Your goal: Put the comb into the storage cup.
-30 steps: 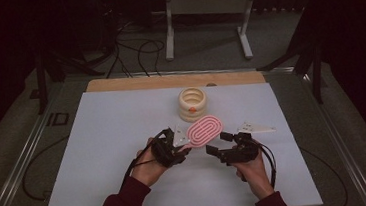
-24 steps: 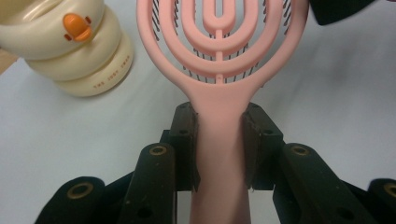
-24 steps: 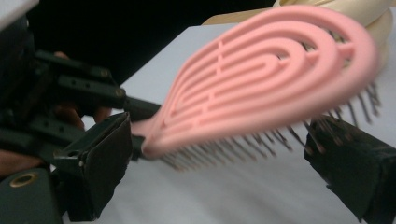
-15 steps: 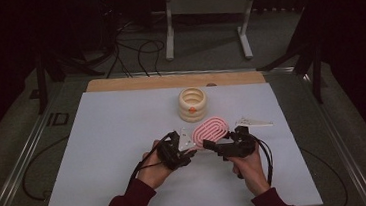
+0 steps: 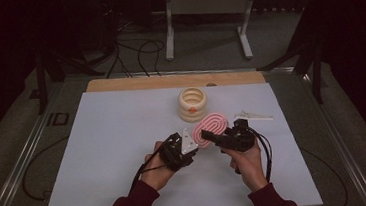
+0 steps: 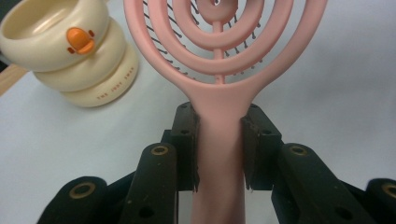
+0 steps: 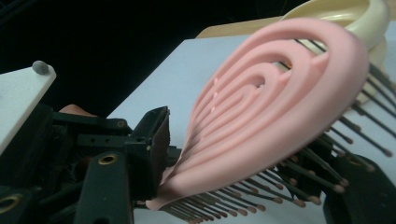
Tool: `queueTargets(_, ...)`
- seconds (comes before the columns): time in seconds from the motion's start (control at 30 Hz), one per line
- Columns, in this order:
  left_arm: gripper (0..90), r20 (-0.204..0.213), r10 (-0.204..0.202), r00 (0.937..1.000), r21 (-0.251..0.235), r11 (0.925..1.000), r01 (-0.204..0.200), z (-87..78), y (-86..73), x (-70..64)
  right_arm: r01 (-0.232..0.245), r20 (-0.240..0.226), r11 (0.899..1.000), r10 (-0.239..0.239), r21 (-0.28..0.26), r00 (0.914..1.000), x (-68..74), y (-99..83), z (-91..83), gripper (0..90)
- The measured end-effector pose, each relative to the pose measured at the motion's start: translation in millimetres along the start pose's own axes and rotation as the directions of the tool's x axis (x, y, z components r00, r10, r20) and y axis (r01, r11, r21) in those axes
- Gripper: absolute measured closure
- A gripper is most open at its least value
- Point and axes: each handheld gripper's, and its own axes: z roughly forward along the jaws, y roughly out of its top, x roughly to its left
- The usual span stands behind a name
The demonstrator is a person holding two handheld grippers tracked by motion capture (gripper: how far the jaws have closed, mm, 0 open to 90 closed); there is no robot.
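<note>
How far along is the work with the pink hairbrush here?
Done: the left tongs are shut on the handle of the pink hairbrush, bristles facing down. In hand: the right tongs straddle the brush's head near its neck; I cannot tell whether they grip it. Left: at a guess, a handover or putting it away, perhaps at the cream duck-faced cup, which stands apart beyond the brush.
</note>
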Motion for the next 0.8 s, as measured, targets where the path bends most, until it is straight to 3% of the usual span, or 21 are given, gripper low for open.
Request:
queueTargets(0.1, 70.3, 0.000, 0.001, 1.0000, -0.005, 1.0000, -0.001, -1.1, -0.9, 0.9, -0.007, -0.009, 1.000, 0.007, 0.006, 0.9999, 0.0, 2.0, 1.0, 43.5)
queueTargets(0.17, 69.7, 0.006, 0.012, 0.9999, -0.014, 0.9998, -0.012, -1.9, -2.1, 0.4, -0.022, -0.008, 1.000, 0.022, 0.001, 0.9997, -1.3, 2.9, 0.6, 51.4)
queueTargets(0.53, 69.3, 0.033, 0.002, 0.9994, -0.012, 0.9999, -0.002, 1.2, -3.8, 2.4, -0.032, -0.127, 0.999, 0.034, 0.017, 0.9913, 1.8, 5.6, 0.8, 63.3)
queueTargets(0.8, 68.8, 0.041, 0.001, 0.9991, -0.015, 0.9999, -0.001, 0.9, -3.9, 3.1, -0.004, -0.124, 1.000, 0.006, 0.020, 0.9922, 6.3, 7.7, 1.2, 63.6)
